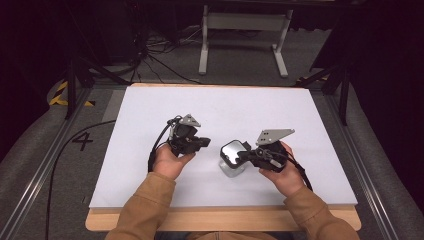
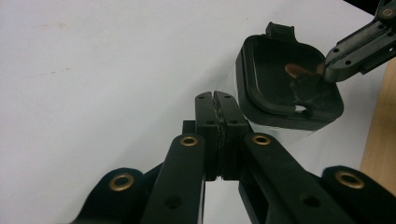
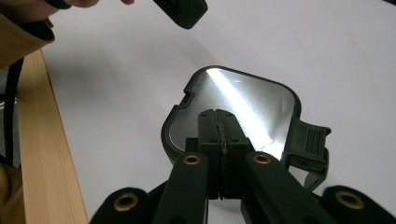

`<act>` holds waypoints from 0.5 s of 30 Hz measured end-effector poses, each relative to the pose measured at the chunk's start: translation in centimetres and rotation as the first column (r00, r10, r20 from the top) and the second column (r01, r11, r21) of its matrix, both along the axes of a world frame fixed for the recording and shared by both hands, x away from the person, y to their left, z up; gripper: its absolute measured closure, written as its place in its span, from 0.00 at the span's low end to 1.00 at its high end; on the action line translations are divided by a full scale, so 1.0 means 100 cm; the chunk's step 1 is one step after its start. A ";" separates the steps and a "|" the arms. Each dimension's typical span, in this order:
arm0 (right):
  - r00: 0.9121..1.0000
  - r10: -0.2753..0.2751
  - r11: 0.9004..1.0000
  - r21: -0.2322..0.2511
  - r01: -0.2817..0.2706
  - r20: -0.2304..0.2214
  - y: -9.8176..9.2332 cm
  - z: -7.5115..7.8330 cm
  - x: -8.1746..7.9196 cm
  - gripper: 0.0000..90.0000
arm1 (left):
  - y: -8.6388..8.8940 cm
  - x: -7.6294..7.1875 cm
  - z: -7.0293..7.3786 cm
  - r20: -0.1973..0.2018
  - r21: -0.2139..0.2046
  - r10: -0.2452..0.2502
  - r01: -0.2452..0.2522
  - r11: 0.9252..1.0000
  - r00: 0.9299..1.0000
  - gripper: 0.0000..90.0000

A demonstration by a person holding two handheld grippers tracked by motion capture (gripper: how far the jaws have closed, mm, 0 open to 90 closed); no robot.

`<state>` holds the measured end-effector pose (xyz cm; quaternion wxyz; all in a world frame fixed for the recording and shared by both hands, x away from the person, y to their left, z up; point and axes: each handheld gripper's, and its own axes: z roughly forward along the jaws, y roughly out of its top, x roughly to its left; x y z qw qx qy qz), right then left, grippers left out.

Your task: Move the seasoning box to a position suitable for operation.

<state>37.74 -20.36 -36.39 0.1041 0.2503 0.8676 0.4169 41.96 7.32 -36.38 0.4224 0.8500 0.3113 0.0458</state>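
A small clear container [image 1: 231, 171] with a black-rimmed, shiny lid [image 1: 230, 151] stands on the white board [image 1: 150, 150], right of centre. My right gripper [image 1: 243, 154] is shut, and its tips rest on top of the lid [image 3: 252, 95]. In the right gripper view its jaws [image 3: 219, 113] are pressed together over the lid, whose latch tab [image 3: 309, 140] hangs at the right. My left gripper [image 1: 204, 142] is shut with nothing in it and hovers left of the container, apart from it. In the left gripper view [image 2: 216, 96] the lid [image 2: 271, 70] lies beyond the tips, with the right gripper [image 2: 329, 63] on it.
The board lies on a wooden table whose front edge [image 1: 225, 217] runs near the person. Grey floor with metal rails [image 1: 45, 165] flanks both sides. A white metal stand [image 1: 245, 30] and cables are behind the table.
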 end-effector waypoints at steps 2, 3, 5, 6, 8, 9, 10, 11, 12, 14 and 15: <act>1.000 0.000 1.000 -0.002 0.000 -0.001 0.000 0.000 0.000 1.00 | -0.001 -0.001 0.000 -0.003 -0.001 0.000 0.000 1.000 1.000 0.99; 1.000 -0.009 1.000 -0.007 0.009 0.007 0.000 0.001 -0.001 1.00 | -0.002 -0.001 0.000 -0.003 0.006 -0.004 0.004 1.000 1.000 0.99; 0.999 -0.016 1.000 -0.001 0.016 0.043 -0.001 0.004 -0.004 1.00 | -0.003 0.000 -0.001 0.000 0.006 -0.008 0.008 1.000 1.000 0.99; 0.998 -0.020 1.000 0.017 0.019 0.065 -0.006 0.010 -0.005 1.00 | -0.005 -0.001 -0.002 -0.004 0.007 -0.007 0.007 1.000 1.000 0.99; 0.997 -0.047 0.999 0.029 0.046 0.068 -0.016 0.015 -0.005 1.00 | -0.011 0.003 -0.008 -0.012 0.026 -0.030 0.030 0.999 0.999 0.99; 0.996 -0.065 0.997 0.032 0.063 0.064 -0.022 0.016 -0.004 1.00 | -0.011 0.003 -0.008 -0.012 0.026 -0.030 0.030 0.999 0.999 0.99; 0.996 -0.065 0.997 0.032 0.063 0.064 -0.022 0.016 -0.004 1.00 | -0.014 0.004 -0.010 -0.023 0.034 -0.035 0.035 0.999 0.999 0.99; 0.995 -0.083 0.996 0.031 0.081 0.062 -0.028 0.016 -0.003 1.00 | -0.017 0.006 -0.013 -0.027 0.039 -0.045 0.046 0.998 0.999 0.99; 0.992 -0.111 0.994 0.024 0.110 0.063 -0.035 0.015 -0.002 1.00 | -0.020 0.007 -0.015 -0.035 0.048 -0.052 0.053 0.997 0.998 0.99; 0.985 -0.158 0.987 0.019 0.157 0.062 -0.050 0.014 0.000 1.00 | -0.025 0.009 -0.019 -0.035 0.067 -0.065 0.068 0.995 0.997 0.99; 0.983 -0.176 0.984 0.024 0.175 0.059 -0.056 0.014 0.001 1.00 | -0.027 0.010 -0.021 -0.039 0.072 -0.065 0.068 0.995 0.997 0.99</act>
